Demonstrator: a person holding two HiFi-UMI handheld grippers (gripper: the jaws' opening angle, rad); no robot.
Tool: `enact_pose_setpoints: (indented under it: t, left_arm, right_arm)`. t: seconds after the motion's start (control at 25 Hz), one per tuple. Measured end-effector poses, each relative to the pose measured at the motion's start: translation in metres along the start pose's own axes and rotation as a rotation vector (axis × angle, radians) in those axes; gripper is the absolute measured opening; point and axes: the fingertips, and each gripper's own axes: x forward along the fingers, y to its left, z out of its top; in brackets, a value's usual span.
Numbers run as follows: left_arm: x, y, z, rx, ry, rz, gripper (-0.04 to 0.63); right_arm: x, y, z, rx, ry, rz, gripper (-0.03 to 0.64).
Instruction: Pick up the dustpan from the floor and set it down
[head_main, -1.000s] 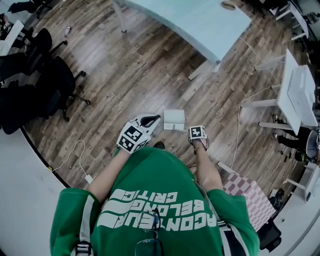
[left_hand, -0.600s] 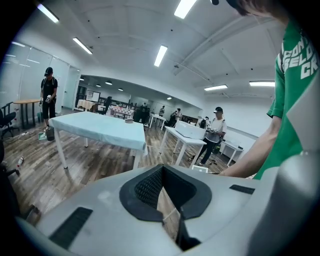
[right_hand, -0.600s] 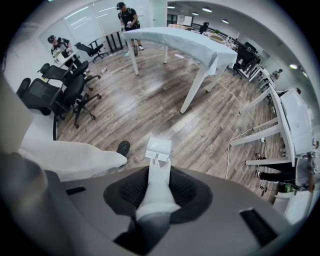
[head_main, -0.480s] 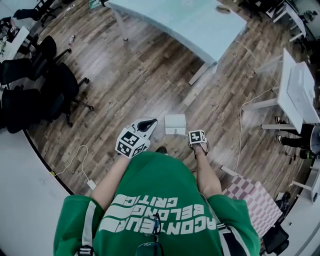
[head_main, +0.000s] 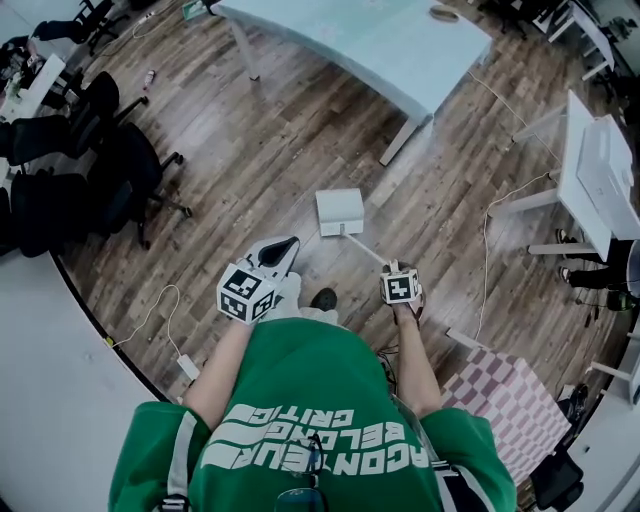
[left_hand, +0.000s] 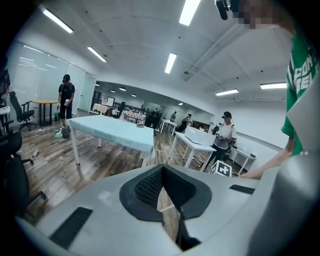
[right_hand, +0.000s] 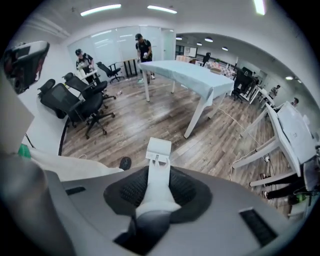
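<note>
- Your right gripper (right_hand: 159, 182) is clenched on the white handle (head_main: 365, 247) of the dustpan (head_main: 340, 212); both pads press the handle's sides.
- That gripper points steeply down, so the handle runs out past the jaws and the pan hangs at its far end.
- In the head view the pan shows over the wooden floor (head_main: 250, 150), between your feet and the near corner of the teal table (head_main: 380, 40), just short of its slanted leg (head_main: 408, 140).
- Cannot tell whether the pan's bottom touches the floor.
- Your left gripper (head_main: 280, 250) grasps nothing: its 2 jaws stand a narrow slit apart and only floor shows through the gap.
- It sits left of the dustpan and well apart from it, tilted a little downward.
- 1 dark shoe (head_main: 323, 298) shows on the floor between the 2 grippers.
- Black office chairs (head_main: 110, 170) stand along the floor's left edge.
- A white desk (head_main: 600, 180) stands at the right edge.
- A checked mat (head_main: 505, 395) lies at the lower right corner.
- A white cable with a plug (head_main: 185, 365) lies on the floor by your left arm.
</note>
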Motion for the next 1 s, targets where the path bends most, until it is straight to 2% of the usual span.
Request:
enact_pose_setpoints:
  t: [0.28, 0.52, 0.72, 1.0]
  left_arm:
    - [-0.024, 0.019, 0.018, 0.025, -0.052, 0.074, -0.006]
    - [-0.057, 0.060, 0.034, 0.024, -0.099, 0.138, -0.008]
    - [-0.084, 0.097, 0.047, 0.039, -0.113, 0.152, -0.008]
    - [-0.108, 0.141, 0.066, 0.041, -0.156, 0.143, -0.008]
  right_arm:
    - [-0.078, 0.016, 0.059, -0.088, -0.236, 0.003, 0.117]
    - [-0.149, 0.037, 0.120, -0.147, -0.407, -0.019, 0.117]
    - [-0.198, 0.064, 0.165, -0.137, -0.524, -0.039, 0.117]
    - [-0.243, 0.102, 0.210, -0.149, -0.626, -0.118, 0.118]
